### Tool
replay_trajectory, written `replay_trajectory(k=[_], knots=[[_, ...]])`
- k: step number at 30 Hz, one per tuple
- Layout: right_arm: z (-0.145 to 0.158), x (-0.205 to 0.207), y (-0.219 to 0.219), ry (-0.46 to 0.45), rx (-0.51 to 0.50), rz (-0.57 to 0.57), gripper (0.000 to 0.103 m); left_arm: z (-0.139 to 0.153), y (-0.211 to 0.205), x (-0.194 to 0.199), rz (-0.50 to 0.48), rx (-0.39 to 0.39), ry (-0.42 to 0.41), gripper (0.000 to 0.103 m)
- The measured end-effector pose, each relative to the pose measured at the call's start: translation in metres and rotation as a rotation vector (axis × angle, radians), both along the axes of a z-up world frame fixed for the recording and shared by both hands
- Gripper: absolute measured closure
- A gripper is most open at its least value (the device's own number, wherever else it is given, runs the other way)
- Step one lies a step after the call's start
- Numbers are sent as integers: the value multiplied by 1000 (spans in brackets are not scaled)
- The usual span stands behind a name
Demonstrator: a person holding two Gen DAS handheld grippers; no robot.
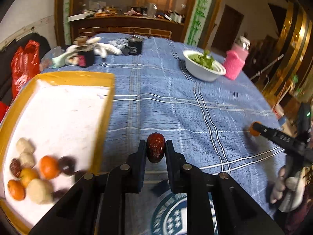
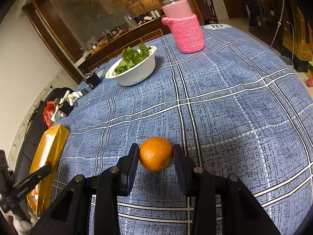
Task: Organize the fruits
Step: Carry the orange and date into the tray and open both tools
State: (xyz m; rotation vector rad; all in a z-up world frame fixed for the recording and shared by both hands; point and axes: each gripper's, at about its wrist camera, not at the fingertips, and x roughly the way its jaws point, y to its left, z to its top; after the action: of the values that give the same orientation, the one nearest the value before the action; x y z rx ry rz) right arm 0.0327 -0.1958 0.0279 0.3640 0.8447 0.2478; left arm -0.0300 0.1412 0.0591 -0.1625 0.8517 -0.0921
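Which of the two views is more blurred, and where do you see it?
Left wrist view: motion blur smears the tray, its fruits and the bowl, though the red date stays sharp. Right wrist view: crisp on the orange and tablecloth, only fisheye bending.

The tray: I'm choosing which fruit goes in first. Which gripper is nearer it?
Left. The left gripper, shut on a date, is just beside the tray; the right gripper, holding an orange, is farther across the table.
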Motion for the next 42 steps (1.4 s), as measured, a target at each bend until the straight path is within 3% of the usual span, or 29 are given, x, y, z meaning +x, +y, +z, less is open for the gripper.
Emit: replay_trajectory(k=[4, 8, 14, 19, 27, 28, 31, 32, 34, 39, 42], knots=[[3, -3, 13, -13, -111, -24, 65, 19, 44, -29, 65, -23, -40, 85], [15, -16, 33, -20, -93, 13, 64, 22, 90, -48, 152, -32, -56, 85], [46, -39, 141, -49, -97, 244, 64, 4, 143, -67, 238, -101, -28, 85], [53, -49, 237, -38, -82, 441, 63, -2, 168, -75, 273, -127, -27, 85], [38, -36, 340, 6, -140, 569, 63, -13, 196, -78, 294, -165, -13, 85], [34, -32, 347, 13, -152, 572, 63, -13, 197, -79, 291, -170, -14, 82], [21, -19, 364, 33, -185, 563, 62, -11, 203, -83, 293, -181, -26, 47], [15, -14, 368, 52, -181, 557, 61, -9, 205, -86, 298, -182, -38, 44], [12, -11, 368, 71, -145, 550, 49, -6, 207, -88, 303, -176, -50, 44], [24, -19, 358, 56, -83, 533, 46, 3, 205, -94, 311, -171, -73, 42], [37, -38, 335, 23, -35, 510, 38, 15, 191, -100, 292, -137, -107, 39]])
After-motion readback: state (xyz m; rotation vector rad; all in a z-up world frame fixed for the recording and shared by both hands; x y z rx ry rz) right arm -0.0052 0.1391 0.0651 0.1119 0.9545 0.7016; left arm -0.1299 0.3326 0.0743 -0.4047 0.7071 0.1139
